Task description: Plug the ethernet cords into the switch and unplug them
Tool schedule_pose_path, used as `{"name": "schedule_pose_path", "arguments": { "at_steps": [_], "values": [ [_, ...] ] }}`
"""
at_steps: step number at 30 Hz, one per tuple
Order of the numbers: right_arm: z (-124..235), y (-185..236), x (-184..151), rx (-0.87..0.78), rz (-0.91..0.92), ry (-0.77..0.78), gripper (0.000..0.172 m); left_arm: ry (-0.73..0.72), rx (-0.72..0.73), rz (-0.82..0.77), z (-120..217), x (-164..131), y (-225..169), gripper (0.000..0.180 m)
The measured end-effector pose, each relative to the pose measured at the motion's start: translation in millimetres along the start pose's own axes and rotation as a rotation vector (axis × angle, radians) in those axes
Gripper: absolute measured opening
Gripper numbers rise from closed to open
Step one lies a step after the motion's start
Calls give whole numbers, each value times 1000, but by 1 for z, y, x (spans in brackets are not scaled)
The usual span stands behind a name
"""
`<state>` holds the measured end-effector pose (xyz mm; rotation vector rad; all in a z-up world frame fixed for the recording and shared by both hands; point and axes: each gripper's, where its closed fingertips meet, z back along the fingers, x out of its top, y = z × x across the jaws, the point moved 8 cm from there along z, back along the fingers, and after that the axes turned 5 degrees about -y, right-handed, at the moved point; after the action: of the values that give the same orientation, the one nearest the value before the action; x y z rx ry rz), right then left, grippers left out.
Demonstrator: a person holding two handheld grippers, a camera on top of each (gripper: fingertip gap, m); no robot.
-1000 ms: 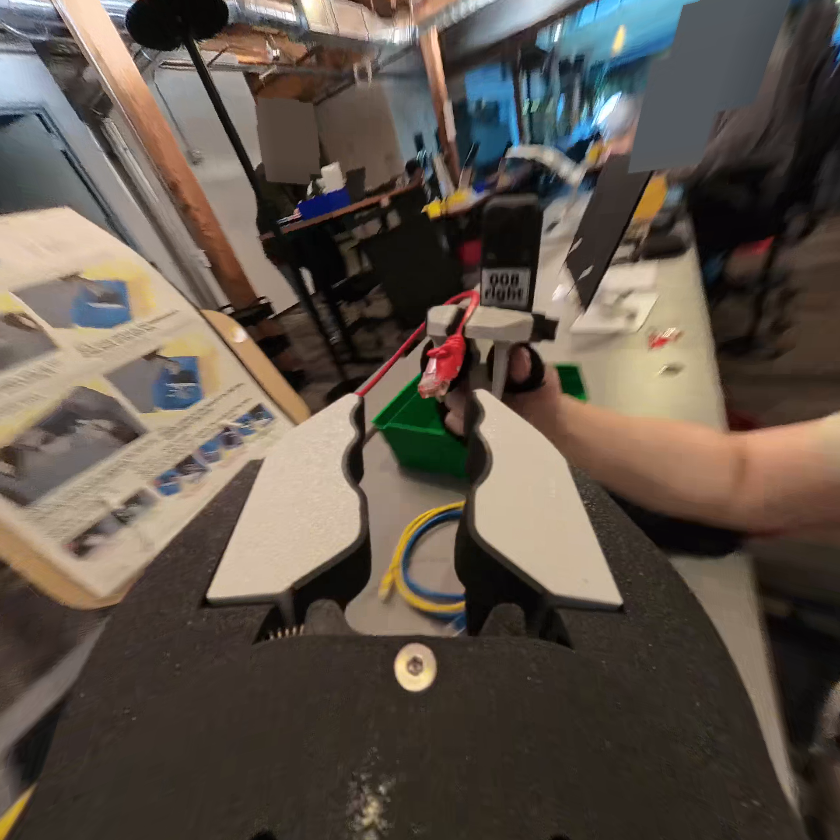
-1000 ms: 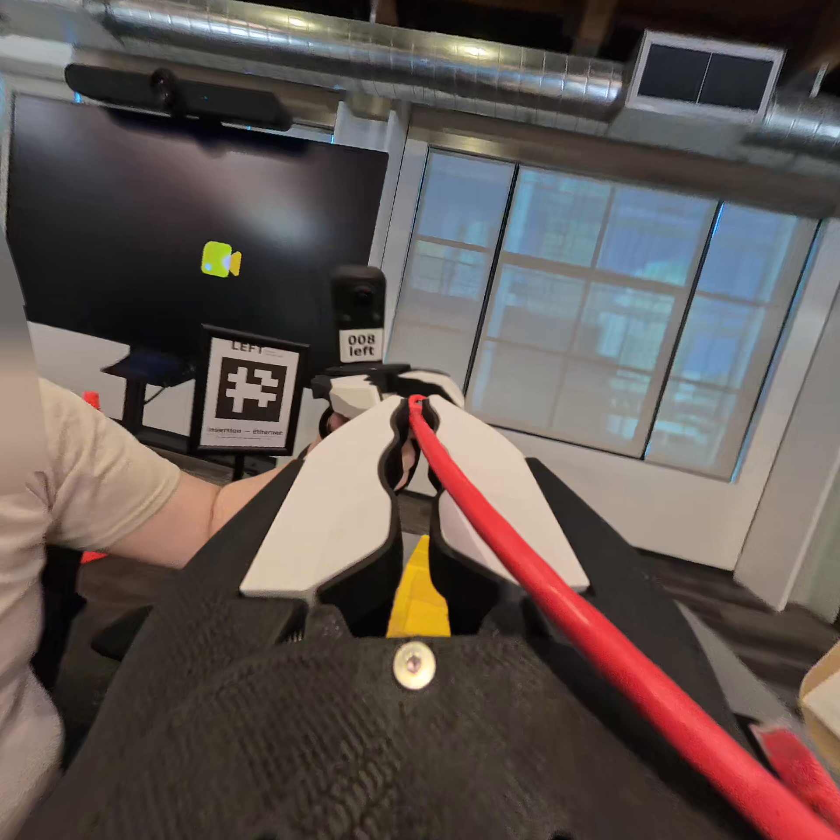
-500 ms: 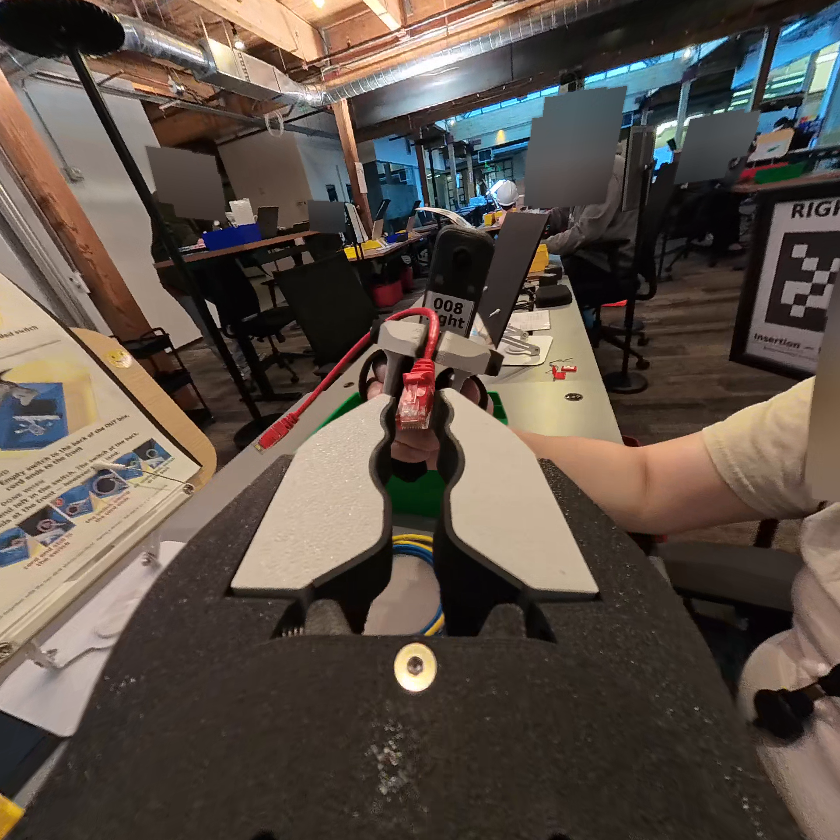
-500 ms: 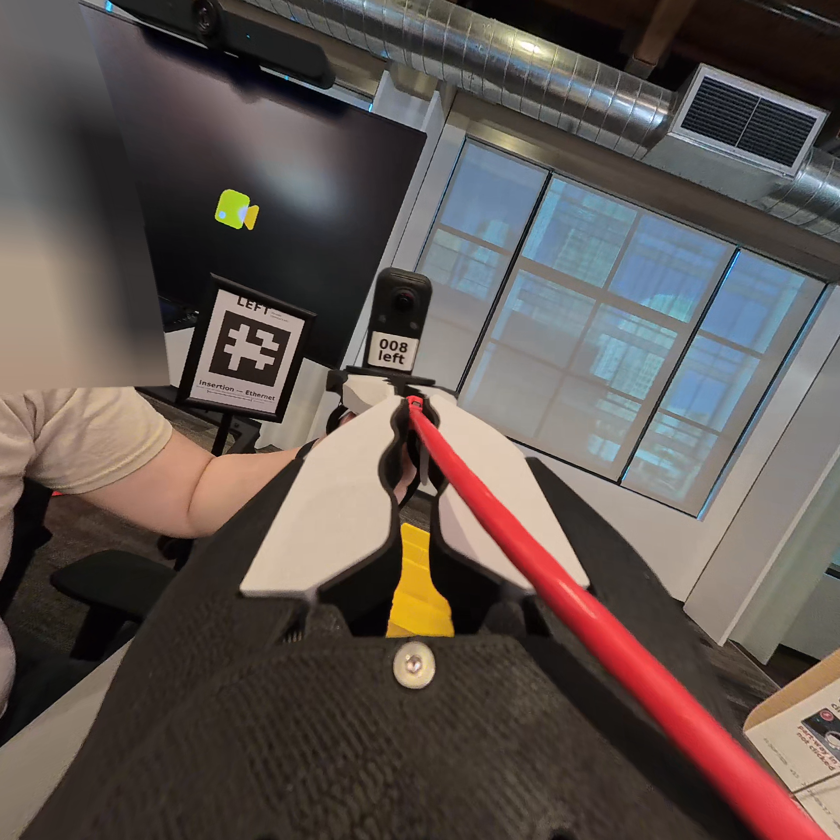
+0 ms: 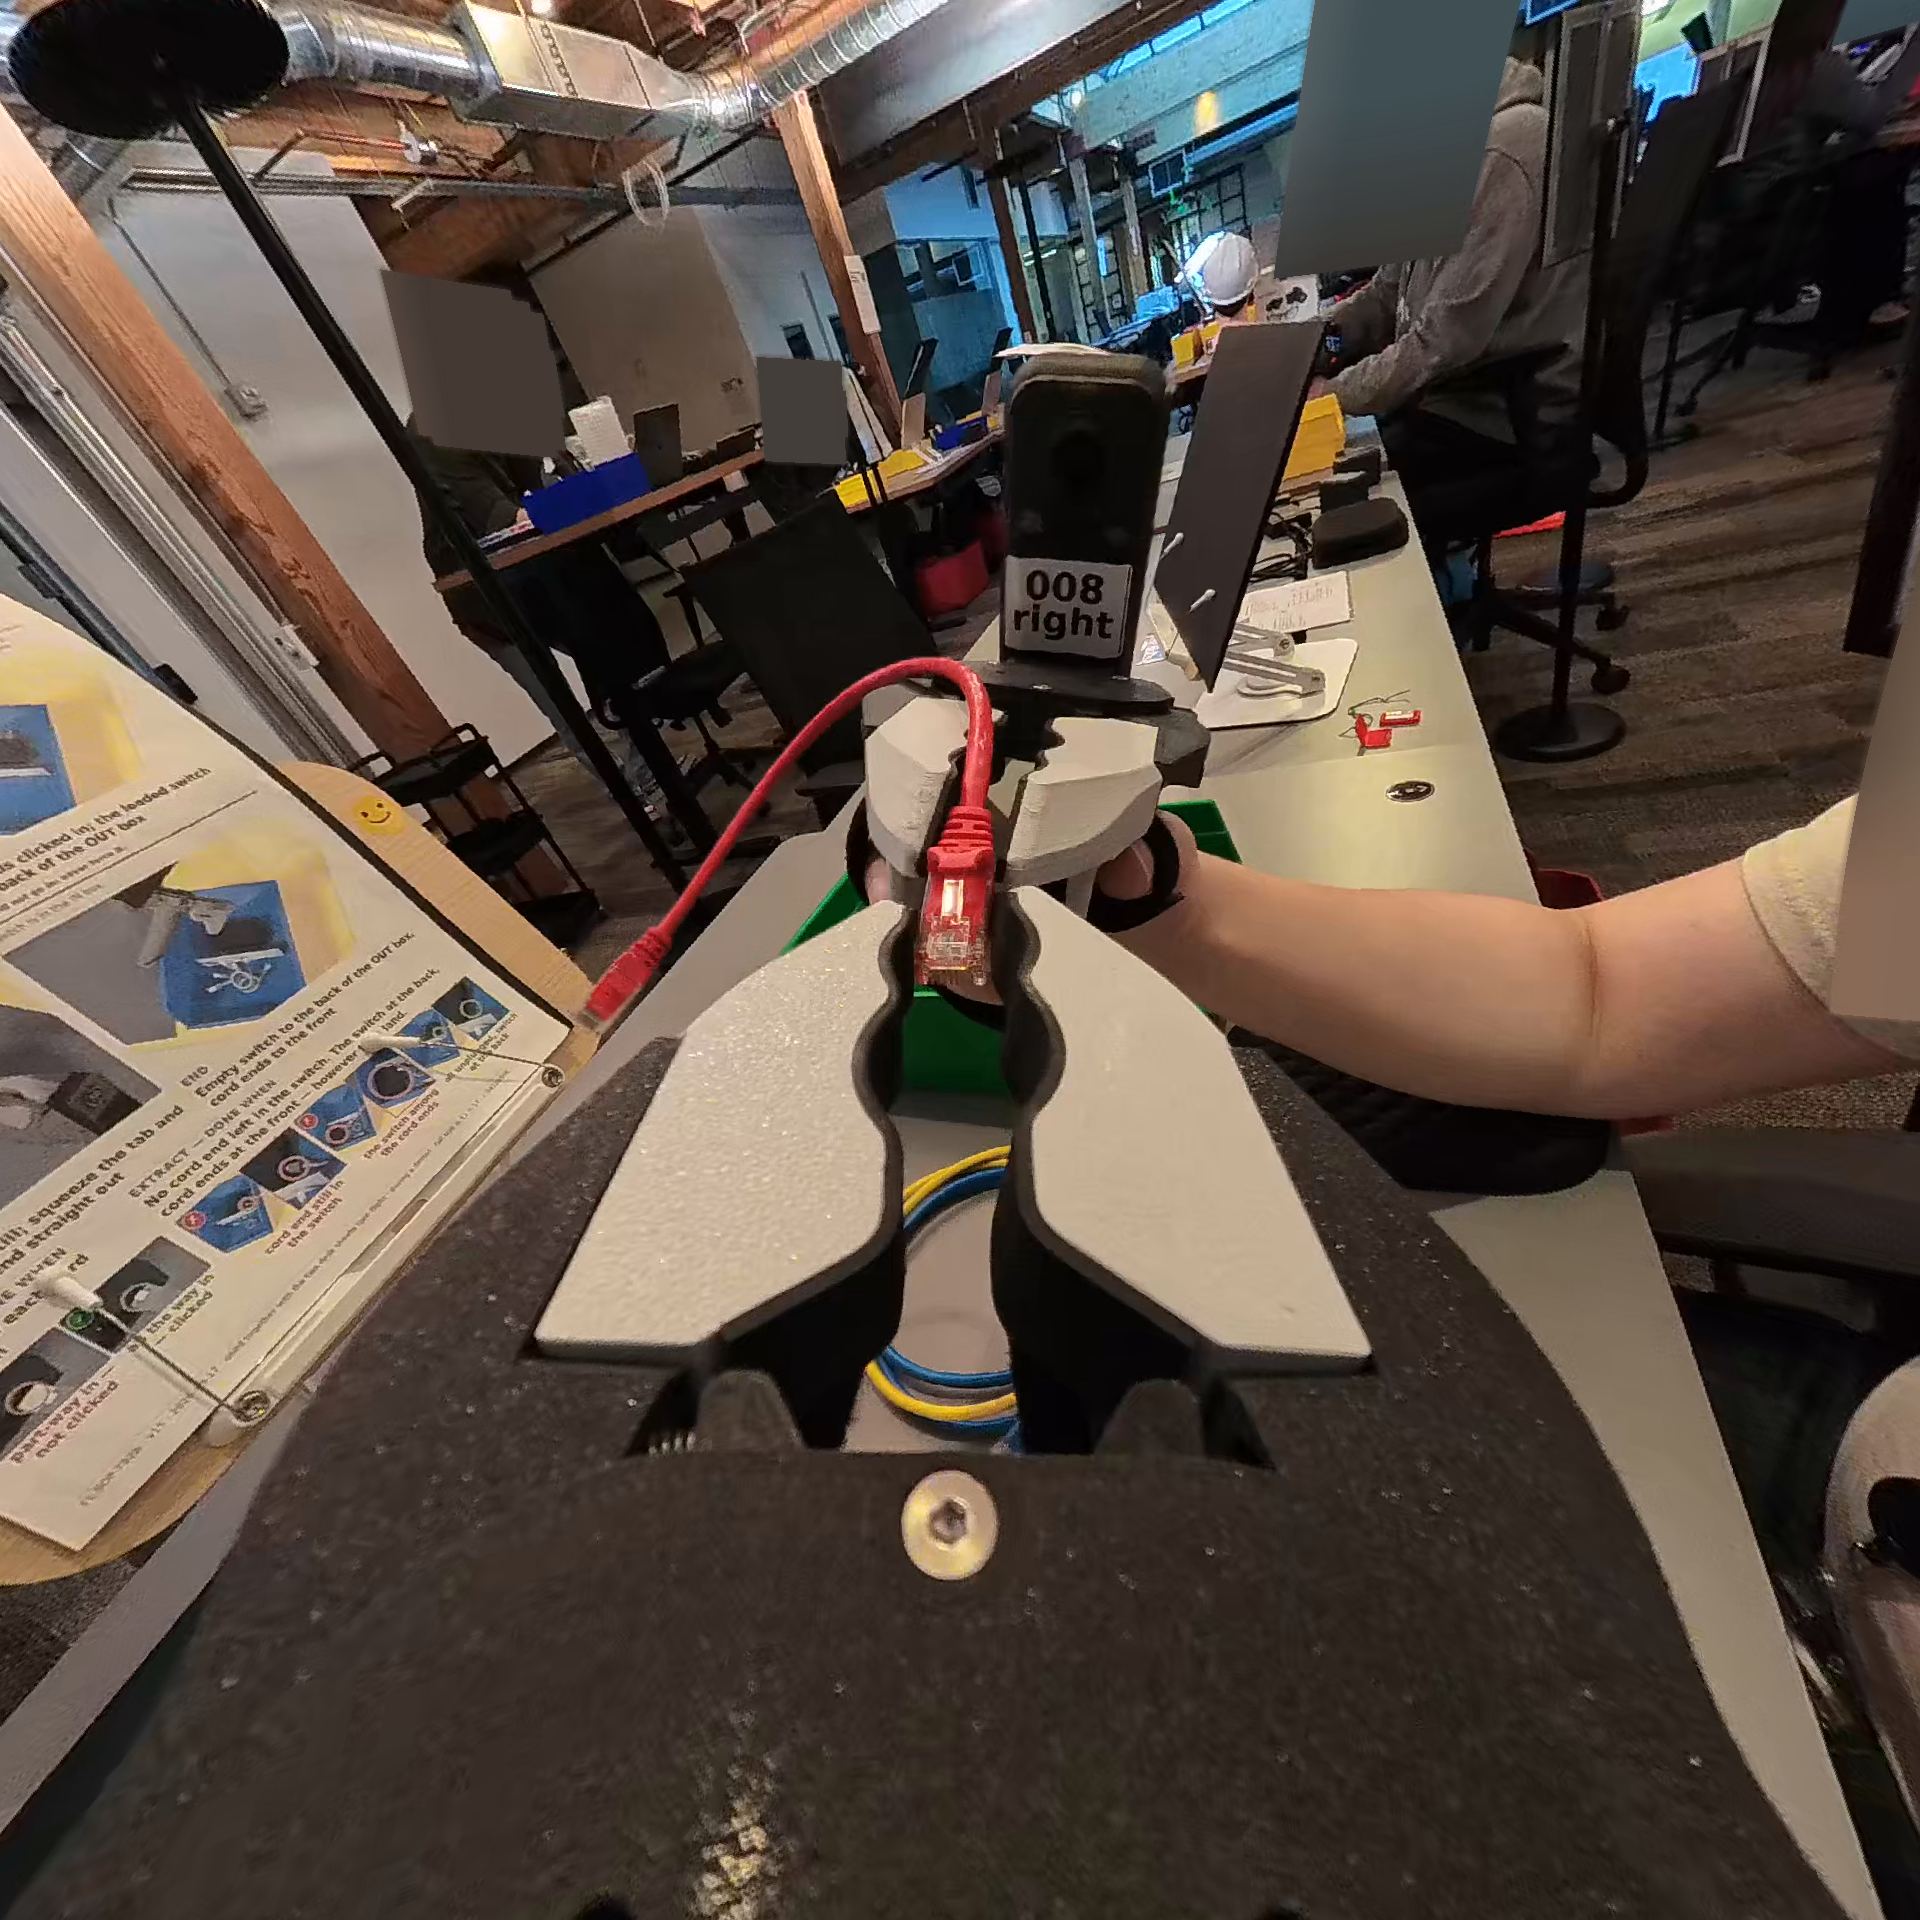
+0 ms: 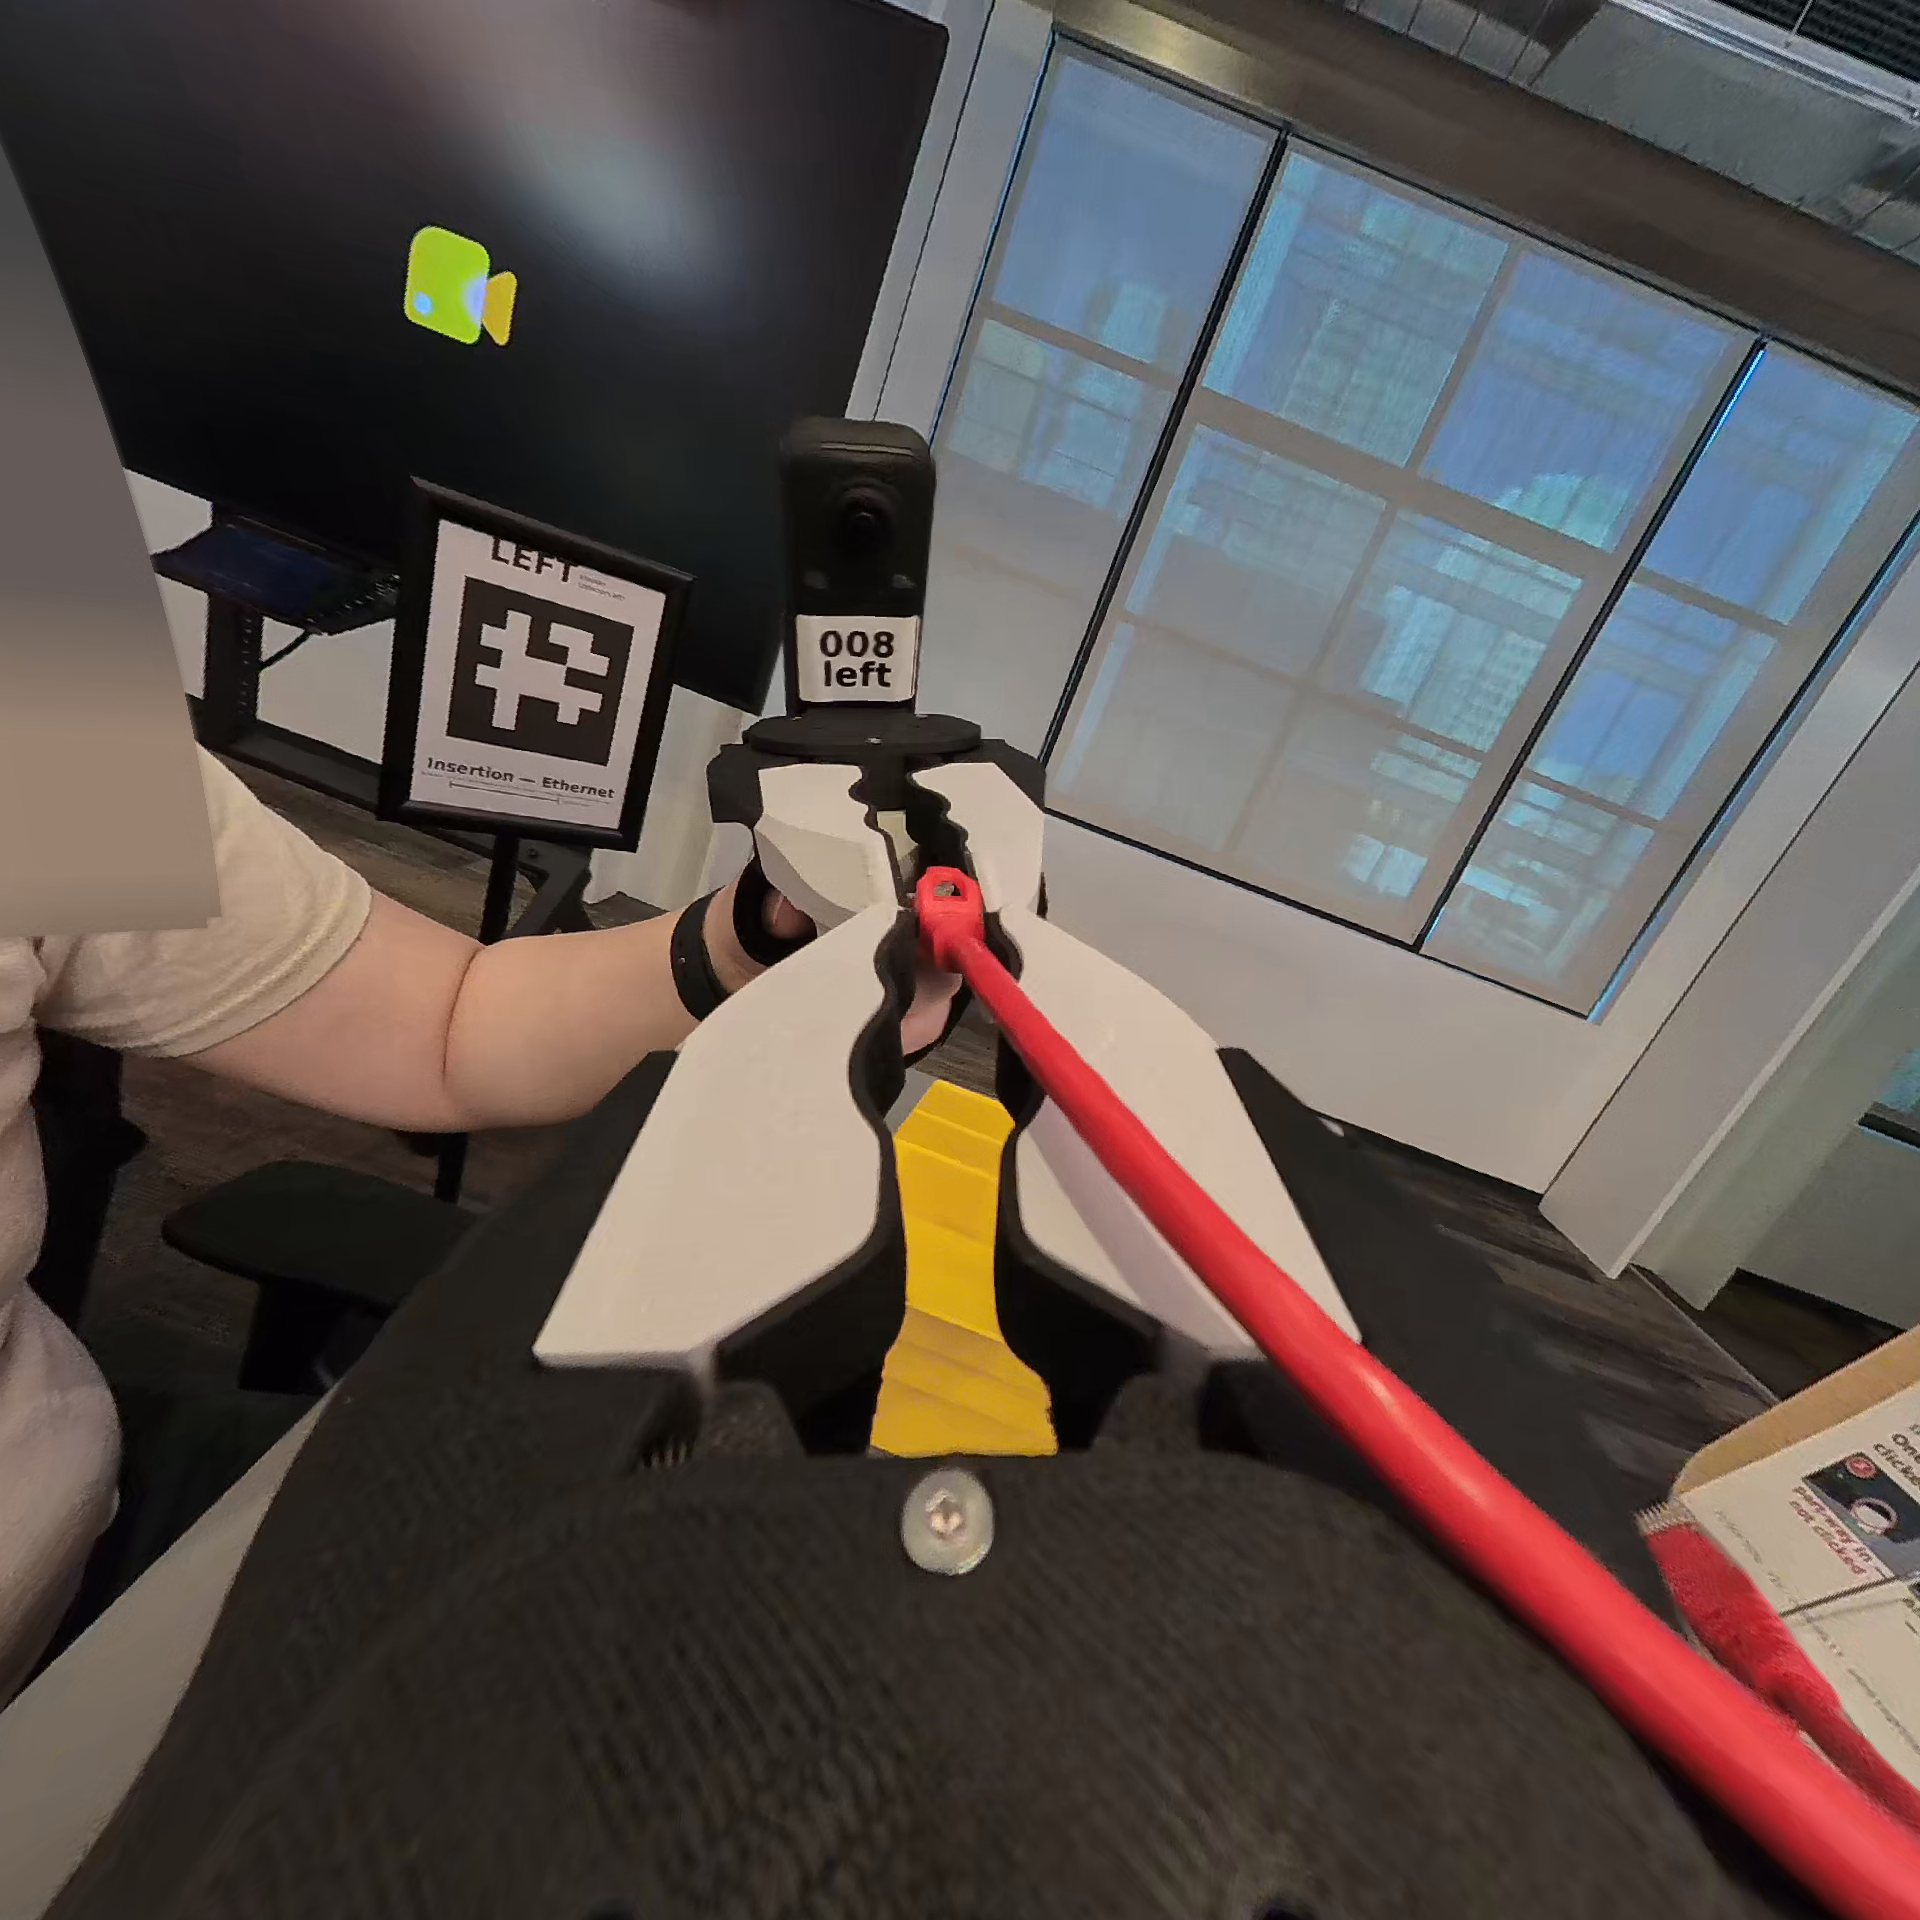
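My two grippers face each other above the table, with a red ethernet cord (image 5: 831, 727) between them. My left gripper (image 5: 956, 940) is shut on the cord's clear-tipped red plug (image 5: 951, 930), with both pads against its sides. It also shows in the right wrist view (image 6: 894, 831). My right gripper (image 6: 940, 935) is open. The cord (image 6: 1247, 1247) runs through its parted fingers and over the right one, and the left wrist view (image 5: 987, 790) shows a gap beside the cord. The cord's other plug (image 5: 623, 977) hangs free. No switch is in view.
A green bin (image 5: 935, 1039) stands on the grey table (image 5: 1455, 748), with blue and yellow cords (image 5: 935, 1382) coiled in front of it. An instruction board (image 5: 208, 1091) leans at the left. A yellow bin (image 6: 961, 1299) lies below my right gripper. A framed marker sign (image 6: 530, 675) and a dark screen (image 6: 312, 260) stand behind. My left and right fingertips are right by each other.
My left jaws closed from wide open onto the red plug. My right jaws, earlier shut on the cord, have parted around it. Both views have swung and steadied.
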<state>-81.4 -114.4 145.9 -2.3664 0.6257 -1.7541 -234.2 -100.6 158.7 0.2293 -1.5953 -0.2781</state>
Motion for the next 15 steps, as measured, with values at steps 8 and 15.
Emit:
{"name": "schedule_pose_path", "arguments": {
  "at_steps": [8,15],
  "values": [
    [0,-1,-2,2,-10,62,14,39,-8,-4,-2,-2,2,13],
    [9,-5,0,-60,81,54,13,-13,115,-103,8,-6,4,34]
  ]
}}
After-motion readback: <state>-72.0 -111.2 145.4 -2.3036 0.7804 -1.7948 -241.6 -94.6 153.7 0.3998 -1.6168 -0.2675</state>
